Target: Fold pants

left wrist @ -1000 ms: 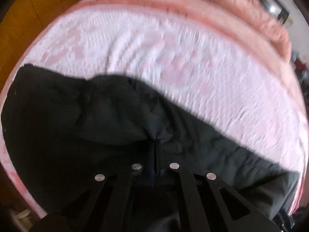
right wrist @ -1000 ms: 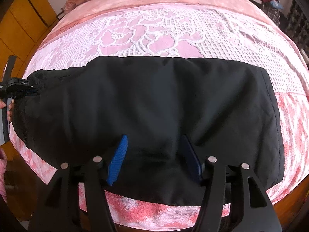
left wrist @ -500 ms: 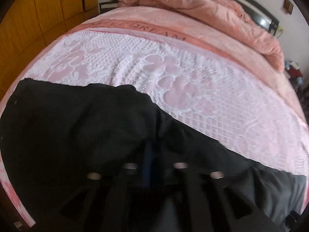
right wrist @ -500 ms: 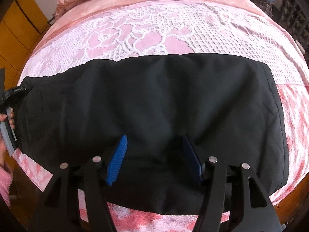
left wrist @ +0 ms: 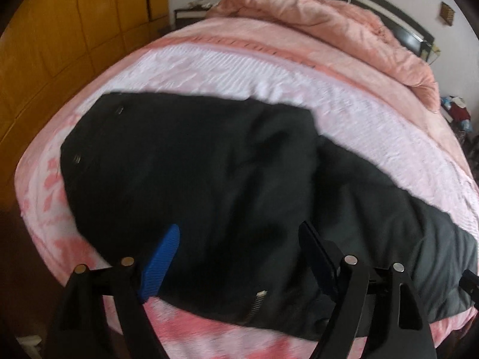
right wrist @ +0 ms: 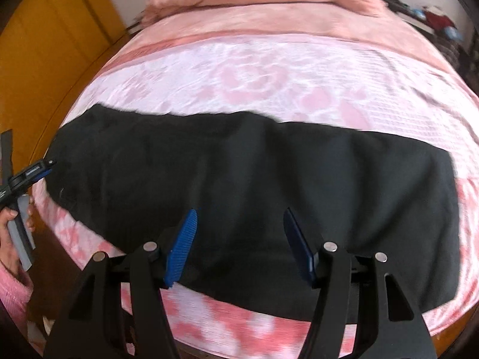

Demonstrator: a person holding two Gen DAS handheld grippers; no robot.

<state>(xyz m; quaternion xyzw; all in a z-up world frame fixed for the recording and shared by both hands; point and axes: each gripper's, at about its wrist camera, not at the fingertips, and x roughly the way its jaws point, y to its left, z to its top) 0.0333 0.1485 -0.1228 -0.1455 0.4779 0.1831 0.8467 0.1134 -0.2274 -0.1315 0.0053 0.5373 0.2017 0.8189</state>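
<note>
Black pants (left wrist: pixel 227 179) lie flat across the near edge of a pink bed, also in the right wrist view (right wrist: pixel 254 185). My left gripper (left wrist: pixel 239 239) is open and empty, a little above the pants' left part. It also shows at the left edge of the right wrist view (right wrist: pixel 45 167), by the pants' left end. My right gripper (right wrist: pixel 239 227) is open and empty above the middle of the pants' near edge.
A pink lace bedspread (right wrist: pixel 269 80) covers the bed. A bunched pink duvet (left wrist: pixel 329 21) lies at the head. An orange wooden wardrobe (left wrist: pixel 60 30) stands to the left. Clutter (left wrist: pixel 458 110) sits to the right of the bed.
My left gripper was shut on the pants' left end. It has let go, opened and pulled back. My right gripper stayed open and drew back slightly.
</note>
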